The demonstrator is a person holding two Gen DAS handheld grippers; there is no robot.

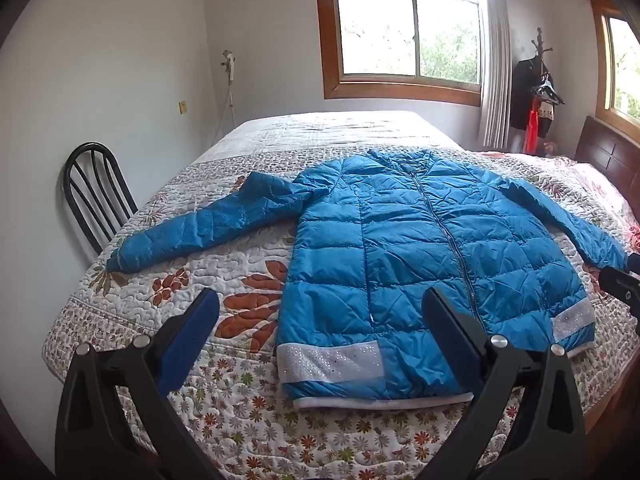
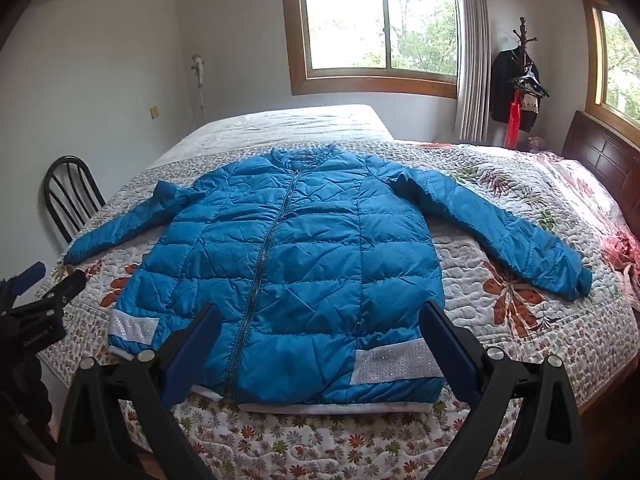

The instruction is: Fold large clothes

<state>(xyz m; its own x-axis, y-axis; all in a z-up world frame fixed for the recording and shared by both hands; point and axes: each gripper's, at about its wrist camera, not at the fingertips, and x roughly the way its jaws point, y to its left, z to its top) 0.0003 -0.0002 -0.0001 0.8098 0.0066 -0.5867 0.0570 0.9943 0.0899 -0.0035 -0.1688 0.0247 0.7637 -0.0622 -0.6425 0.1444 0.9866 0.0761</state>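
Flat on the quilted bed (image 1: 168,288), the blue puffer jacket (image 2: 304,264) lies zipped, collar toward the window (image 2: 380,28), hem nearest, sleeves angled outward. Left gripper (image 1: 320,312) and right gripper (image 2: 320,320) hover spread wide, holding nothing.

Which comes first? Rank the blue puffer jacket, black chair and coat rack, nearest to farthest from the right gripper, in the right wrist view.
1. Blue puffer jacket: flat on the quilt, hem just ahead of the open right gripper.
2. Black chair: left of the bed.
3. Coat rack: far right corner, beside the curtain.

both wrist views downward, share jacket (image 1: 404,264) (image 2: 288,264)
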